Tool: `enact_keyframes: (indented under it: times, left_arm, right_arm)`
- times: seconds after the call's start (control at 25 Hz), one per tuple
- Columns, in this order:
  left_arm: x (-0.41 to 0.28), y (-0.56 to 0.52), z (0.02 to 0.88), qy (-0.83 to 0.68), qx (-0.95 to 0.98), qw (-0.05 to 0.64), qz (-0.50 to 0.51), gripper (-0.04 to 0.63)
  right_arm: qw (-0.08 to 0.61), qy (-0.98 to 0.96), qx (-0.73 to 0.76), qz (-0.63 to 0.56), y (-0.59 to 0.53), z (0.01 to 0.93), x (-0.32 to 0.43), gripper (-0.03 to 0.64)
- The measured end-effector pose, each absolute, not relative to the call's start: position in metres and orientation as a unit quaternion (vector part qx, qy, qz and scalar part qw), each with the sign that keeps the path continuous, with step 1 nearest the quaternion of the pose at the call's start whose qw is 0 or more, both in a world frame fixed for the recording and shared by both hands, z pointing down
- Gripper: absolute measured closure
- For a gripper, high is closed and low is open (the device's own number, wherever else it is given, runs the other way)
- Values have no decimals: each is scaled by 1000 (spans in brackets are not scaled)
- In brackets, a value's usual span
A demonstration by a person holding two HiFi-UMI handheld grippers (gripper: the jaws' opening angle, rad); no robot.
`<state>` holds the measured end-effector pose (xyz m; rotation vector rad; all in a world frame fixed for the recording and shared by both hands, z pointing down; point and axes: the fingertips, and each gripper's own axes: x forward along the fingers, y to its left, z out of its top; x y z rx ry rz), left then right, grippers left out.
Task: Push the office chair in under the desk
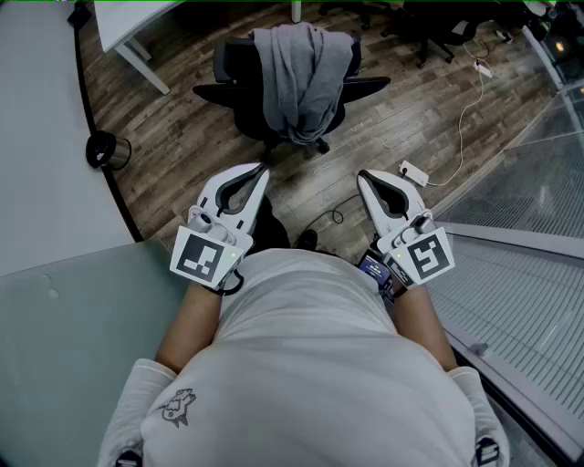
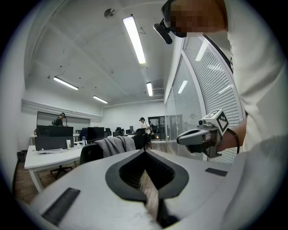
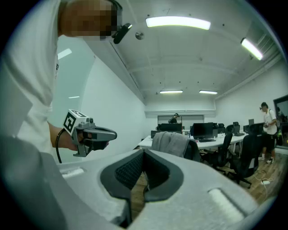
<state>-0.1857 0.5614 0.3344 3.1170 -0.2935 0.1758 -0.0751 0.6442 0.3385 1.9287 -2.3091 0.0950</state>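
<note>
A black office chair (image 1: 239,80) with a grey garment (image 1: 304,75) draped over its back stands on the wood floor ahead of me, a little out from the white desk (image 1: 128,20) at the top left. My left gripper (image 1: 263,169) and right gripper (image 1: 362,176) are both shut and empty, held level side by side, a good way short of the chair. The chair (image 2: 91,152) shows left of centre in the left gripper view, beside the desk (image 2: 47,157). In the right gripper view the chair (image 3: 192,150) sits just past the jaw tips.
A small black bin (image 1: 106,150) stands at the left by a white wall. A white power strip (image 1: 414,172) and its cable lie on the floor at right. A glass partition (image 1: 529,201) with blinds runs along my right. Other chairs, desks and people fill the far office.
</note>
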Motion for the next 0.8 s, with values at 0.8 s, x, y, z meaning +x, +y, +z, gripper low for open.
enact_keyframes:
  times: [0.8]
  left_arm:
    - [-180,532,344,-87,995,14,57,597]
  right_arm:
    - [74,-768,634,50,619,351,-68,614]
